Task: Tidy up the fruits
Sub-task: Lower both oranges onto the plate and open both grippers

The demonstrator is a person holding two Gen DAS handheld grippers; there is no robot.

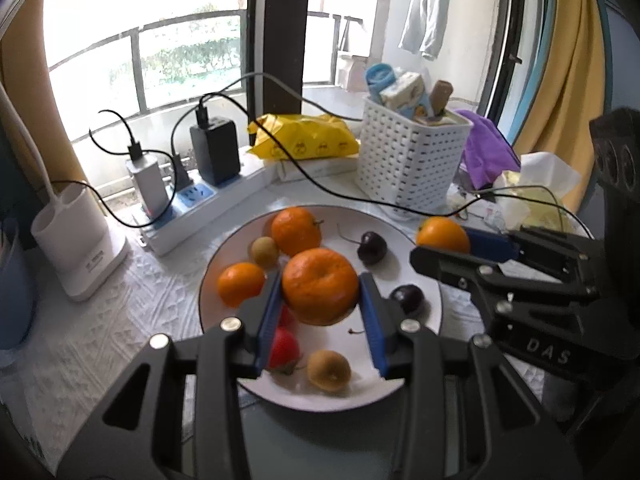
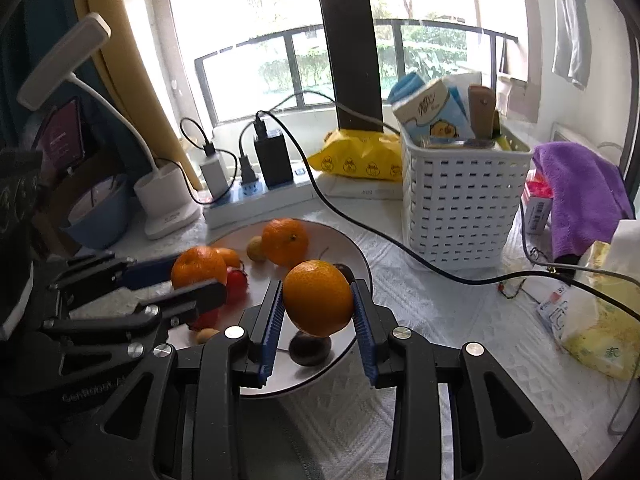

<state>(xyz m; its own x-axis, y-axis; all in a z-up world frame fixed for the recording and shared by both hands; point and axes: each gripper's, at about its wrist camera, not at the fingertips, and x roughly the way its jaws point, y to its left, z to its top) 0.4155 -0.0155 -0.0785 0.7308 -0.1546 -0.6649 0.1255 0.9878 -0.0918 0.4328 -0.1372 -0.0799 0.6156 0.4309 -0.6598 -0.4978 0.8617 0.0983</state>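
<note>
Tools (image 1: 320, 312) (image 2: 318, 316) each clamp an orange (image 1: 320, 286) (image 2: 318, 298) | strawberries (image 1: 282, 346) half hidden, probably two

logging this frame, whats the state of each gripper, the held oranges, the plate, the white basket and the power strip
left gripper: shut on an orange
left orange: held above the plate
right gripper: shut on another orange
right orange: held over the plate's near edge
plate: holds loose oranges, dark cherries and small fruits
white basket: upright, stuffed with packets
power strip: chargers plugged in
</note>
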